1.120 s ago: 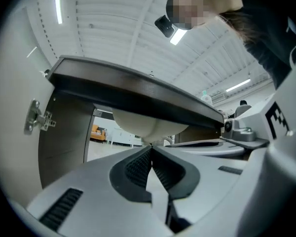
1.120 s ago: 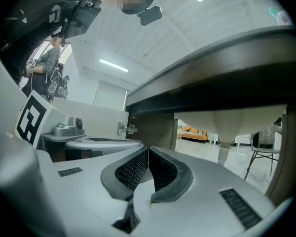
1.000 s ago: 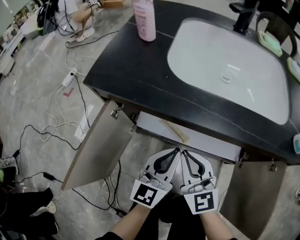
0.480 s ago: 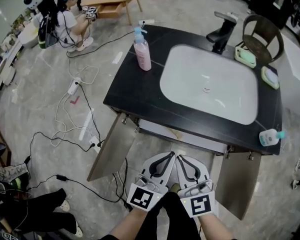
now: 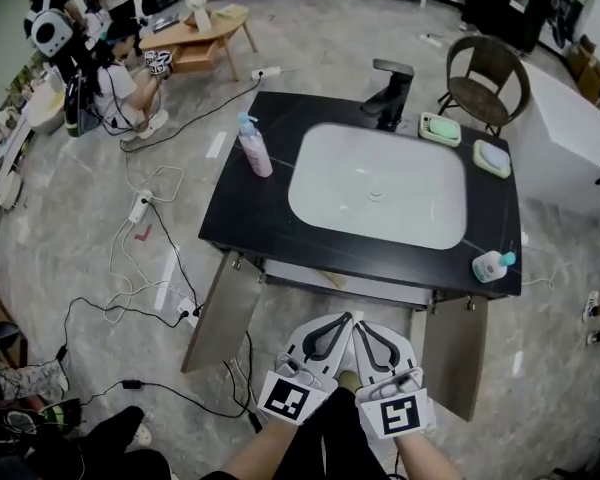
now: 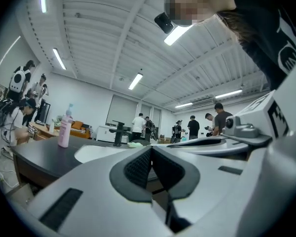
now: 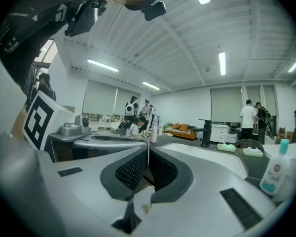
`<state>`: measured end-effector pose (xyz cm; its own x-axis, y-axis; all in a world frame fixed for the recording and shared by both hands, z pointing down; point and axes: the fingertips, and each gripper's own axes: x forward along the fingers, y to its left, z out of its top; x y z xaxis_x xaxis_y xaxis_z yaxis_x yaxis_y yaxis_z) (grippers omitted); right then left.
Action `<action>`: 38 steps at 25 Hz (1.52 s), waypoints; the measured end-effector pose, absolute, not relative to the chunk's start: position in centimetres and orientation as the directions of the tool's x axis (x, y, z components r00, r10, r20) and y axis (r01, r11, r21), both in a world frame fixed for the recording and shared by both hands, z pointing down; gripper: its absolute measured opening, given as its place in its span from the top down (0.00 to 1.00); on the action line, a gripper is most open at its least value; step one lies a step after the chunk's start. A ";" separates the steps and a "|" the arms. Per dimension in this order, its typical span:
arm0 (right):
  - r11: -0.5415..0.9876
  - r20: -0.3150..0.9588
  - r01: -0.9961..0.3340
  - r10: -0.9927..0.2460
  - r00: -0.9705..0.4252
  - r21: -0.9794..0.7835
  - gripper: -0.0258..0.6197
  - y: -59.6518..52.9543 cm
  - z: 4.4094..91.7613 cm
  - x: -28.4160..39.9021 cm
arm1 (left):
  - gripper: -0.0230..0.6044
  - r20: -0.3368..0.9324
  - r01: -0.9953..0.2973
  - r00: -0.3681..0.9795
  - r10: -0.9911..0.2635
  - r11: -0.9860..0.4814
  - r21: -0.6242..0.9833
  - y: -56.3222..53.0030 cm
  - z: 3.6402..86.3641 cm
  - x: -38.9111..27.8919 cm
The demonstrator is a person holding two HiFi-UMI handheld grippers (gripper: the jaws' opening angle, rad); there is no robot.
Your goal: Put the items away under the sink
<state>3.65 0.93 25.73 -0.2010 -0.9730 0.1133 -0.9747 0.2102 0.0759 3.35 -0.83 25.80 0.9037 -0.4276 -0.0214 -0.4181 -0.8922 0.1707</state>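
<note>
Although both cabinet doors under the sink (image 5: 380, 203) hang open, the left door (image 5: 220, 313) and the right door (image 5: 454, 353) swung out toward the person, nothing shows that any item has gone inside. The space behind them is hidden from the head view by the front edge of the bench (image 5: 242, 218), and only a pale panel shows just beneath it. Every item I can count is on top. A pink pump bottle (image 5: 256, 148) stands upright near the bench's far left corner. A small white bottle (image 5: 491, 265) with a teal cap stands at the front right corner. A green soap dish (image 5: 439, 129) and a bluish soap dish (image 5: 490, 158) sit beside the sink's far right rim, near the black faucet (image 5: 390, 93). The left gripper (image 5: 340, 322) and the right gripper (image 5: 366, 328) are held side by side, low in the head view, in front of the open cabinet and well apart from every item. Each gripper's own view shows its jaws pressed together with nothing between them. I judge the task to be at its start: the doors are open, and four items are left to pick up and carry below.
</note>
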 end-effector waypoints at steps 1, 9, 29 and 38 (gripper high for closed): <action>0.198 0.118 -0.977 -0.975 -0.188 0.078 0.91 1.4 25.5 4.2 | 0.95 -0.023 -0.406 0.909 -0.416 -0.897 0.174 -0.4 25.6 4.0; 0.034 0.148 -0.993 -0.989 -0.017 0.116 0.91 5.0 25.1 10.8 | 0.95 -0.033 -0.260 0.962 -0.270 -0.947 0.189 3.6 25.2 10.3; -0.222 0.206 -0.963 -0.946 0.251 0.155 0.90 10.0 25.7 26.6 | 0.95 -0.054 -0.071 0.995 -0.085 -0.973 0.220 9.6 26.1 23.6; -0.252 0.182 -0.954 -0.943 0.280 0.159 0.90 8.1 25.2 31.3 | 0.95 -0.040 -0.057 0.997 -0.067 -0.978 0.200 9.3 27.0 27.8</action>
<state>31.34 8.11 25.20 0.2796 -0.9428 0.1816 -0.9544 -0.2524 0.1594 27.82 9.28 26.96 0.9970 -0.0667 -0.0405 -0.0573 -0.9782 0.1997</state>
